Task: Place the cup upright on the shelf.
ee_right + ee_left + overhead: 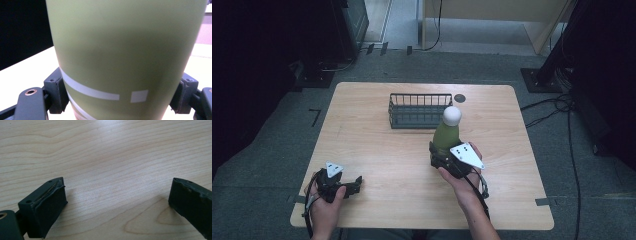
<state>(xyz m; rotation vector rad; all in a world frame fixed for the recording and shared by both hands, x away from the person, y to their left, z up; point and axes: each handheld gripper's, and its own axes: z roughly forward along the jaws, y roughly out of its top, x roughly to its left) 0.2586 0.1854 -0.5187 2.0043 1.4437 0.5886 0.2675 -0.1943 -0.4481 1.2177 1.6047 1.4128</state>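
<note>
In the high view I have the right gripper (pixel 443 152) just right of the middle of the frame, clamped on the lower body of a green bottle (pixel 446 135) whose white cap (pixel 452 115) points toward the upper part of the picture. The bottle leans a little to the right and its cap overlaps the lower right corner of the black wire basket (pixel 419 110), which sits on the wooden table (pixel 387 165) above centre; I cannot tell whether the bottle's base touches the tabletop. The grey plate on my right gripper sits just below and right of the bottle, with my hand (pixel 462 175) behind it. From the right gripper view the green bottle (pixel 125 50) takes up most of the frame, a pale band and a pale square low on its body, and the two black jaws press against it from the lower left and lower right. My left gripper (pixel 352 181) rests in the lower left of the high view, well apart from the bottle and basket. In the left gripper view its jaws stand wide apart at the lower left and lower right corners, nothing between them but bare wooden table (pixel 112 170).
</note>
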